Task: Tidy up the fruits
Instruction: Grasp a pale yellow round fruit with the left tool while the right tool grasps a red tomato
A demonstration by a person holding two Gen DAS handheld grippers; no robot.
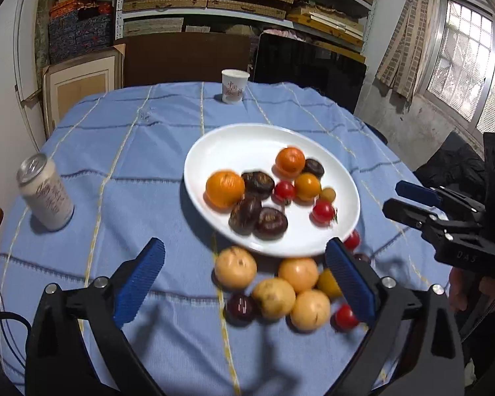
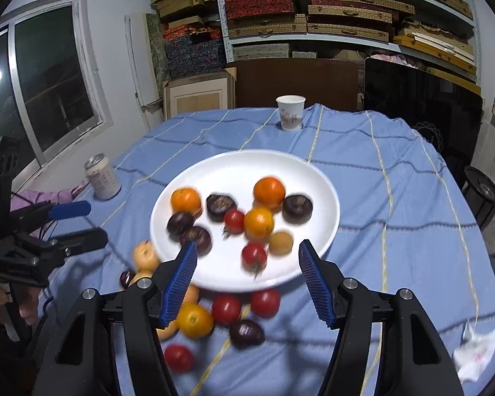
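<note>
- The tabletop (image 1: 122, 151), under a blue checked cloth, fills the middle of both views; a can (image 1: 46, 194) stands at the left edge of the left view and a cup (image 1: 234, 86) at upper centre, both well apart from the work.
- The plate (image 1: 241, 145) sits centre-right in the left view and already holds oranges, dark fruits and small tomatoes, so I judge the sorting partly done.
- The loose fruits (image 1: 274, 292) lie on the cloth just below the plate's near rim, at lower centre of the left view: pale round ones, a dark one, tomatoes.
- The left tool (image 1: 244, 283) hangs over that cluster, its blades wide apart and holding nothing; a pale fruit (image 1: 235, 267) lies between them.
- The right tool (image 2: 246, 283) is likewise spread and empty, over the plate's near rim, with a tomato (image 2: 226, 309) and a yellow fruit (image 2: 194, 319) below.
- To do this well: take one fruit at a time, centre it between the blades, close gently since tomatoes bruise, and set it in a bare part of the plate.
- The fruits touch one another, so start with an outer one to avoid rolling neighbours.
</note>
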